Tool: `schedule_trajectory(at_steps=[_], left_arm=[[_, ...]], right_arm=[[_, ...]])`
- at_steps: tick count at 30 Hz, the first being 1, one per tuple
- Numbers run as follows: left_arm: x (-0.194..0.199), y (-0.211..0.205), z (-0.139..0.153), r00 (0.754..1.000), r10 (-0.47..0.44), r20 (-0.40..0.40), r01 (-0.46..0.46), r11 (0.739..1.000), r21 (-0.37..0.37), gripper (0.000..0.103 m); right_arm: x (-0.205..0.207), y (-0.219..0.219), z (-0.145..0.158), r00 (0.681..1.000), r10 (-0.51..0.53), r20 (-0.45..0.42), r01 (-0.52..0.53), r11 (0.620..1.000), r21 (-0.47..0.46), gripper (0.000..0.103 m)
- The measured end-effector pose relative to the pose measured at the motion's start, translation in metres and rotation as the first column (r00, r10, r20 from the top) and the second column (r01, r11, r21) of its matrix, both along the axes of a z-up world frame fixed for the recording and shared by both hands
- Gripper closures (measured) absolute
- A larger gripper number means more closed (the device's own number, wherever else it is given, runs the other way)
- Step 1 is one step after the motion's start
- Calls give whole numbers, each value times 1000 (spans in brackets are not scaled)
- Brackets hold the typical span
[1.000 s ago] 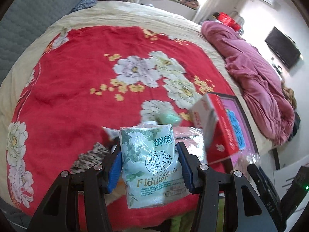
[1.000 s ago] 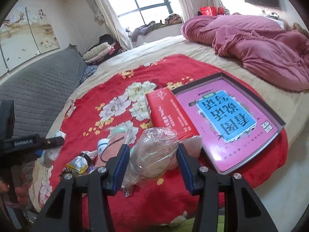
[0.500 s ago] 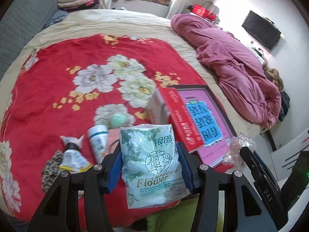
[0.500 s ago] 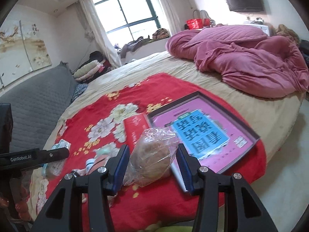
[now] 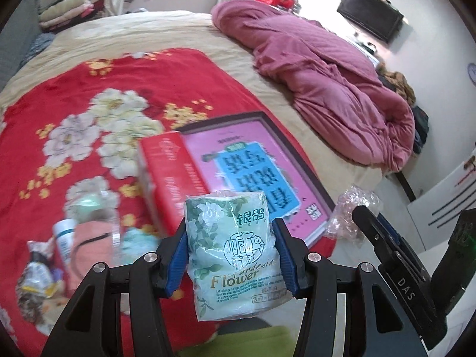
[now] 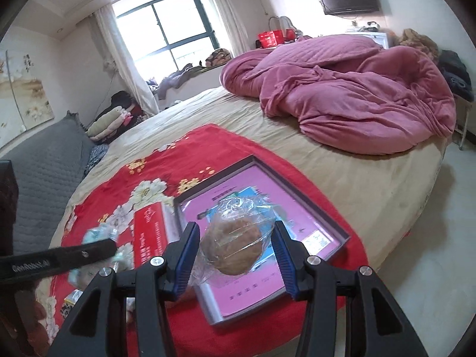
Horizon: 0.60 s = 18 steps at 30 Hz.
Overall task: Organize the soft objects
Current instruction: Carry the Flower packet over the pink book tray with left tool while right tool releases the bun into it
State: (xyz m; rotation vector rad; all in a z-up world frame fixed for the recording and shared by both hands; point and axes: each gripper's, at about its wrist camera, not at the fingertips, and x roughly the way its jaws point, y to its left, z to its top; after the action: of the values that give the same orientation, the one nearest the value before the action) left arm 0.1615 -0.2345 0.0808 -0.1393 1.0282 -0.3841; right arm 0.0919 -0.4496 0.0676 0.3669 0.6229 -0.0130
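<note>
Now "Flower" tissue pack (image 5: 235,248) clamped in left gripper (image 5: 230,255), bagged bun (image 6: 235,250) in right gripper (image 6: 235,257); both carried rightward over tray (image 6: 339,223).

Upright floral tissue pack (image 5: 230,245); crinkled clear-bagged brown lump (image 6: 233,248)

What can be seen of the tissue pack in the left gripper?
The tissue pack is a soft packet in glossy, crinkled pale-green plastic, printed with white flowers, green leaves, Chinese characters and the word "Flower". It stands upright, clamped at its sides between the blue pads of the left gripper, with its top and bottom sticking out beyond them. It hangs in the air over the near edge of the red floral blanket, in front of the red box. Only the pads touch it.
</note>
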Motion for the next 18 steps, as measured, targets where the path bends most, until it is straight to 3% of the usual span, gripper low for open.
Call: schedule_trajectory(at_steps=[9,18], left_arm=[[30,-72,-41,994,-95,-58,98,994,57,48],[42,-114,-87,977,-164,-135,181,975,131,48]], right_arm=[[25,-36,-26,998,-32,-51,34,999,27,53],[50,-53,-65,990,-21,-137,28,998,50,53]])
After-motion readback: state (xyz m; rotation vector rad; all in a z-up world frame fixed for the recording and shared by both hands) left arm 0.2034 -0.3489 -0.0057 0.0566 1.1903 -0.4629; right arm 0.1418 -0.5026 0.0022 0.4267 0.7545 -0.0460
